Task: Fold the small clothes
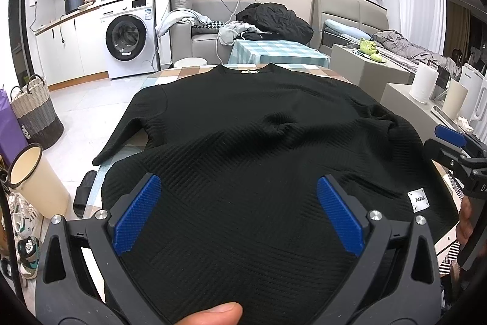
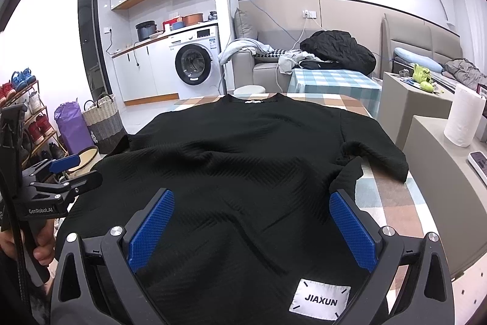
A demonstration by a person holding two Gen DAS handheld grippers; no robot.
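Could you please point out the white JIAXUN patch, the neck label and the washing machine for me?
JIAXUN patch [image 2: 320,300]: right wrist view, middle of the white patch at the shirt's hem.
Neck label [image 2: 252,101]: right wrist view, centre of the small white tag inside the collar.
Washing machine [image 1: 126,36]: left wrist view, its round door.

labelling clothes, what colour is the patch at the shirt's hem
White with black lettering, the patch shows best in the right wrist view, on the black shirt.

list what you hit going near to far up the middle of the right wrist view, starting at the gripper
right gripper → black top → its white neck label → checked tablecloth edge → blue checked table → grey sofa → wall socket
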